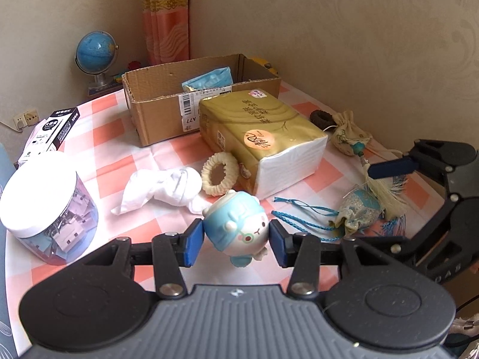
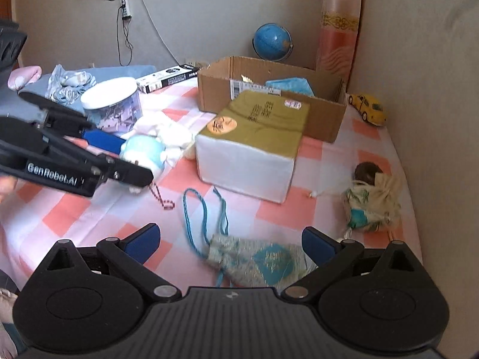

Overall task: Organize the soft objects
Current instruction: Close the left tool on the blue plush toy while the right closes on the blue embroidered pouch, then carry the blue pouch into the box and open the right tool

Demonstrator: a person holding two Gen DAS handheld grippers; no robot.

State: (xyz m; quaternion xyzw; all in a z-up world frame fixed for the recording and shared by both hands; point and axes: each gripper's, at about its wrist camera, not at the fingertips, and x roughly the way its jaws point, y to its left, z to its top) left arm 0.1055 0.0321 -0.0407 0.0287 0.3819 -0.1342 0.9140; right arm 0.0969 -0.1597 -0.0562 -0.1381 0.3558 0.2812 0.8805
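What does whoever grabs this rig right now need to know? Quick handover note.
Left gripper: shut on blue-and-white plush toy, just above the tablecloth.
Right gripper: open, empty, over the blue brocade pouch.
Cardboard box: holds a blue item only.
Left out: white sock, cream scrunchie, tissue pack, floral pouch, brown scrunchie.
Judging by the layout, plush probably goes to the box next.
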